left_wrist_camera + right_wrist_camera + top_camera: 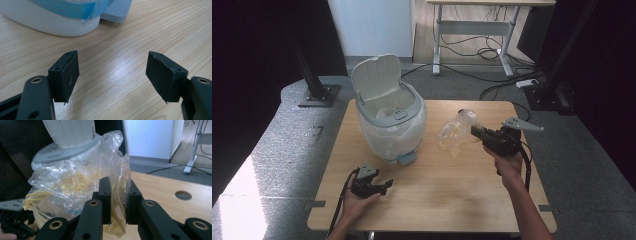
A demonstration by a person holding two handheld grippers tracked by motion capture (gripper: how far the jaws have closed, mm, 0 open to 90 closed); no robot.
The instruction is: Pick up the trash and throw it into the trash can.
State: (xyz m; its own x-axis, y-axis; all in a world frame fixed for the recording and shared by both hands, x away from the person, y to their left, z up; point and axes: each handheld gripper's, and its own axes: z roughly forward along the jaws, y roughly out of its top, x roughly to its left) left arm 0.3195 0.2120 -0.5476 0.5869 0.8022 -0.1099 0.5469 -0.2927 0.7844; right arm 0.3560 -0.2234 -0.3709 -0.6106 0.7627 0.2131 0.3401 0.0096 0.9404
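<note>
Right gripper (118, 202) clamped on clear plastic bag (75, 185) beside lined pedal bin (390, 112), lid up. Left gripper (112, 72) spread wide, empty, near bin's pedal (117, 10).

grey carpet floor (272, 135), black curtains (252, 45), desk legs (472, 30), floor cables (492, 75)

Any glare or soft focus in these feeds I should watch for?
Left gripper view: bright glare patch on the table between the open jaws. Right gripper view: near jaws soft, clear plastic bag glints. High view: sunlit patch on the floor at lower left, dark curtains.
</note>
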